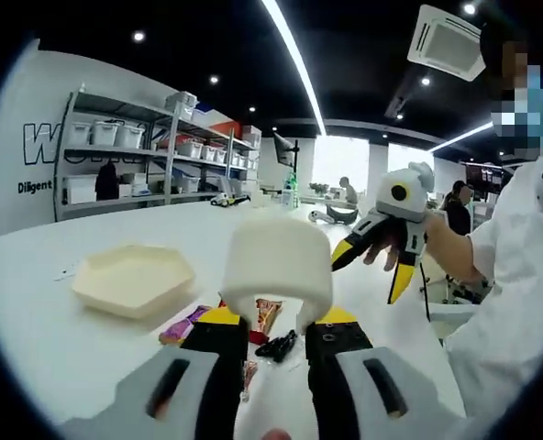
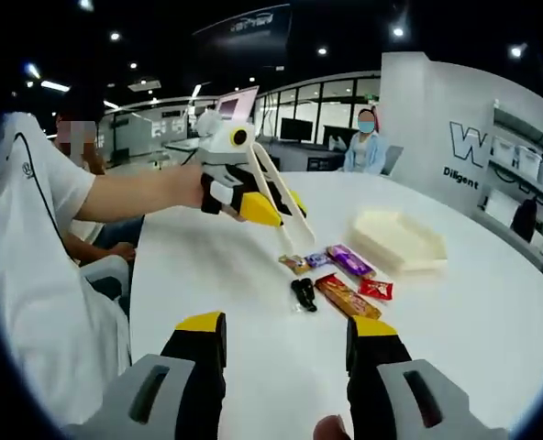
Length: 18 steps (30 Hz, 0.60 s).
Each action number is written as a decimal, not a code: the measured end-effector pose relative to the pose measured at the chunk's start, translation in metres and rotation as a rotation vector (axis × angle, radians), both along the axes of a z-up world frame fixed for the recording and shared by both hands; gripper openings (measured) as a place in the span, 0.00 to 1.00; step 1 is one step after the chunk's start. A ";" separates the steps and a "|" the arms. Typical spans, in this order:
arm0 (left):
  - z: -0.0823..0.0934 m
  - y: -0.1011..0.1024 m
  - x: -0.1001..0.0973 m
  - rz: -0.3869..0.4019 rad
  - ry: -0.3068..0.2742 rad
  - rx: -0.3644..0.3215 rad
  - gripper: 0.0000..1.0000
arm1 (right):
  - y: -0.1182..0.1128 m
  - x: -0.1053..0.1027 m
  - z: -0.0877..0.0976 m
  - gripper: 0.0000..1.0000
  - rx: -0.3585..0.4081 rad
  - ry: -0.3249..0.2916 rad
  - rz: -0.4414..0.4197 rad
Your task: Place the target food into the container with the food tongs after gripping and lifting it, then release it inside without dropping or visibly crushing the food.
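We take the cream hexagonal container (image 2: 398,240) on the white table (image 2: 492,321) as landmark. In the right gripper view the snack pile sits just beside it, on the side toward us: a purple wrapped bar (image 2: 349,260) nearest the container, a small purple sweet (image 2: 318,259) and a brown one (image 2: 295,264) next to that, a red packet (image 2: 375,289), a long orange-brown bar (image 2: 347,297), and a black wrapped piece (image 2: 303,294) farthest from the container. All lie flat on the table, none inside the container. Our left gripper (image 2: 253,203) is held out in the air beyond the pile, jaws clamped on the white food tongs (image 2: 285,209); the tong arms are spread, tips pointing down at the brown sweet, and we cannot tell if they touch it. In the left gripper view the tongs (image 1: 277,264) rise between that gripper's yellow-tipped jaws (image 1: 275,321), the rounded hinge end blocking the middle of the frame; the container (image 1: 132,280) sits left of it, and bits of the pile, a purple wrapper (image 1: 187,323) and the black piece (image 1: 278,346), show under the tongs. Our right gripper (image 2: 286,335) hovers over bare table on the near side of the pile from the container, jaws wide apart, nothing between them; it also shows in the left gripper view (image 1: 382,255), in a hand (image 1: 407,240), off the table.
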<state>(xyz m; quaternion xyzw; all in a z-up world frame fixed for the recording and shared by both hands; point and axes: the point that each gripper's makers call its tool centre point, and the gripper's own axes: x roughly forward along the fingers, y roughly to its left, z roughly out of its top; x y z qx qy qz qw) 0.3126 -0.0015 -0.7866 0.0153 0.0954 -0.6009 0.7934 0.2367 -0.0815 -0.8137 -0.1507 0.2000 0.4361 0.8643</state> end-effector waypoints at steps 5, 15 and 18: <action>0.002 -0.011 0.002 -0.026 -0.006 0.010 0.23 | -0.001 0.001 0.000 0.49 0.001 -0.001 0.001; -0.005 -0.029 0.007 -0.064 -0.004 0.036 0.22 | -0.004 0.002 -0.001 0.49 0.005 0.002 0.003; -0.006 -0.035 0.007 -0.079 -0.003 0.045 0.22 | -0.005 0.003 -0.001 0.49 0.005 0.003 0.004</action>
